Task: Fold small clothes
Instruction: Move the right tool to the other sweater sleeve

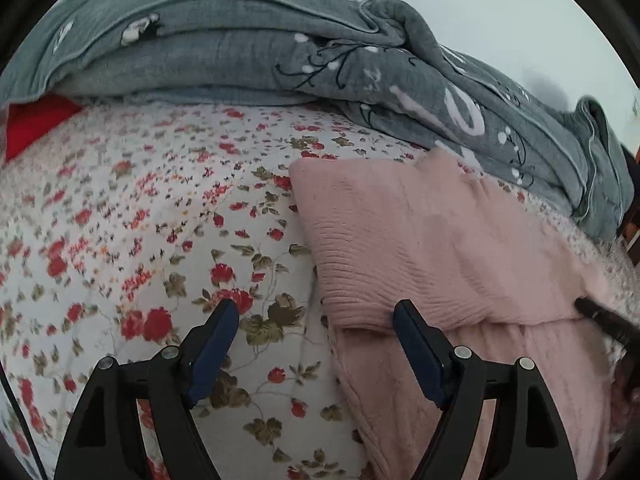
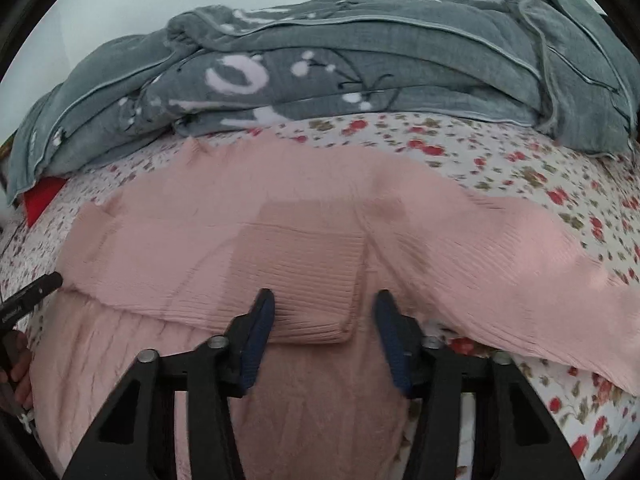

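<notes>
Left wrist view
Left gripper (image 1: 312, 316): jaws stand wide apart with nothing between them; one blue pad hangs over the sheet, the other at the near left edge of the garment.
Pink garment (image 1: 432, 240): ribbed knit, spread on the right half of the bed, its upper layer folded over a lower layer that runs toward the camera.
Floral bedsheet (image 1: 160, 208): white with red flowers, bare on the left.
Grey quilt (image 1: 248, 56): bunched along the far side of the bed, its right end touching the garment's far corner.
Red cloth (image 1: 32, 128): peeks out under the quilt's left end.

Right wrist view
Right gripper (image 2: 324, 300): jaws partly open, pads not pressing anything; a small folded flap of the pink garment lies between the fingertips.
Pink garment (image 2: 200, 240): stretches across the middle of the bed, a sleeve trailing off to the right.
Left gripper tip (image 2: 44, 284): a dark finger at the garment's left edge.
Hand (image 2: 20, 364): at the left rim; its grip is unclear.
Grey quilt (image 2: 360, 64): heaped behind the garment.
</notes>
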### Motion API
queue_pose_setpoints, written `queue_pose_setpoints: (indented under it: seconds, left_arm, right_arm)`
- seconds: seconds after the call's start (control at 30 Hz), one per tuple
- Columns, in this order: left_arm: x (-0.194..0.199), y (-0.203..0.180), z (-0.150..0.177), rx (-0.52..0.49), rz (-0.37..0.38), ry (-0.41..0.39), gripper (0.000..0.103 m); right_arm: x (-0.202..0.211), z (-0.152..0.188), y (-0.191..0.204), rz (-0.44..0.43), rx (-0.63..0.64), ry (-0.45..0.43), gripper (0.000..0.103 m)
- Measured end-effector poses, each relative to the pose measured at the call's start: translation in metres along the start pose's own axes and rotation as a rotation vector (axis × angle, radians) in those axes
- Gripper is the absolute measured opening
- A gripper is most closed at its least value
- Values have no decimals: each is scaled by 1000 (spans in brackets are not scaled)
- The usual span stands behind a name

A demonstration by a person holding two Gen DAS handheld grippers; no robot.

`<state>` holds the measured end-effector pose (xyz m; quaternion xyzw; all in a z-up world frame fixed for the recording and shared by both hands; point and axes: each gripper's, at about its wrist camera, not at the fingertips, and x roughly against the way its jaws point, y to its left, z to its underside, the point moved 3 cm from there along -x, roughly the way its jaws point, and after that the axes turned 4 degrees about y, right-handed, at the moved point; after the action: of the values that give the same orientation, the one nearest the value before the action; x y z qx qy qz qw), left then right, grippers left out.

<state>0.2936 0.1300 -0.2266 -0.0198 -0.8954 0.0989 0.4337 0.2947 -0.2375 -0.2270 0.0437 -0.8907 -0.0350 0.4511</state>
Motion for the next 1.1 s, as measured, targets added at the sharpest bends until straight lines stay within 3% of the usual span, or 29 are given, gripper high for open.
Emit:
queue_pose_setpoints:
  seconds: [0.1, 0.17, 0.3, 0.37, 0.47, 0.57, 0.7, 0.87, 0.97, 1.03, 1.1]
  left_arm:
    - [2, 5, 0, 53, 43, -15, 79]
    - [1, 7, 0, 67, 48, -21, 79]
    - [6, 8, -1, 100, 39, -48, 79]
    - [14, 6, -3, 94, 45, -82, 79]
    - [18, -1, -7, 67, 54, -111, 79]
    - [9, -6, -9, 59, 54, -86, 79]
    - [-14, -8, -7, 50, 15, -2, 78]
    - [-19, -14, -4, 13, -30, 3, 80]
    - [-21, -16, -3, -3, -47, 9, 82]
    - [-21, -16, -3, -7, -53, 9, 83]
    - [-21, -17, -3, -11, -61, 9, 83]
  right_arm:
    - [6, 2, 6, 35, 34, -39, 14]
    - [13, 2, 5, 8, 28, -75, 10]
    - [34, 2, -8, -62, -27, -169, 9]
    - [39, 3, -13, -49, -44, -198, 9]
    - [31, 5, -18, -48, -68, -159, 9]
    - [15, 7, -18, -15, -71, -78, 9]
    - [13, 10, -15, 36, -50, -64, 12]
    - [16, 11, -17, 44, -57, -65, 13]
    - [28, 12, -18, 32, -66, -84, 25]
    - [46, 14, -19, 25, -58, -128, 47]
    - [69, 18, -29, 78, -50, -185, 60]
